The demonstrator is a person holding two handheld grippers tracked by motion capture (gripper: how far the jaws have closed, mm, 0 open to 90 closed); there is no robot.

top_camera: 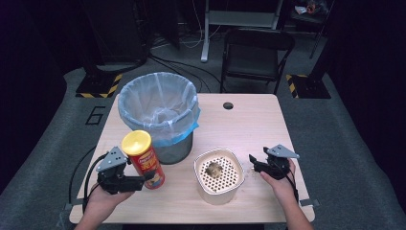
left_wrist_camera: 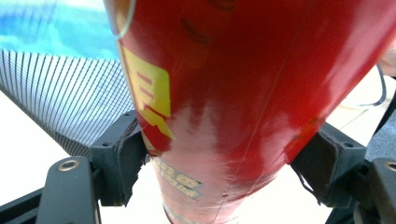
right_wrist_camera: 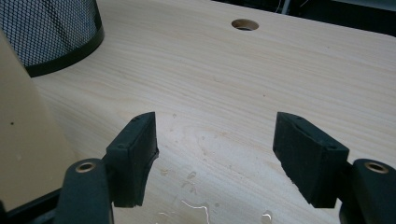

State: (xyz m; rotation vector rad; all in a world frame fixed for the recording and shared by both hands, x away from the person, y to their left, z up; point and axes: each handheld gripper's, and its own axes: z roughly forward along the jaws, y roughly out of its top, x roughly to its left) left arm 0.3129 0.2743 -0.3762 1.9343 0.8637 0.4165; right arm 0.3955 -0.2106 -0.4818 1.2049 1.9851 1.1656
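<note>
- Your left gripper [top_camera: 136, 182] is grasping the red can [top_camera: 143, 159] near its lower end; in the left gripper view the two jaws are pressing on both sides of the can [left_wrist_camera: 243, 93].
- The can is standing almost upright, its yellow lid [top_camera: 136, 142] leaning a little toward the bin [top_camera: 158, 115]. Its long axis is running up and down, and your jaws are crossing it from the side.
- The can is sitting at the front left of the desk [top_camera: 249, 120], just beside the bin wall. The lined bin opening is lying behind the can and to its right, and its rim is standing about as high as the lid.
- I judge that the coming move is depending on this one relation: the can's bottom must be passing above the rim before you are carrying it over the opening.
- Your right gripper [top_camera: 256, 162] is resting at the right of the desk, just beside the cream basket [top_camera: 218, 175]. Its jaws are standing released with only bare desk [right_wrist_camera: 261, 84] between them.
- Your left hand [top_camera: 103, 201] is much nearer to the bin than the right one.
</note>
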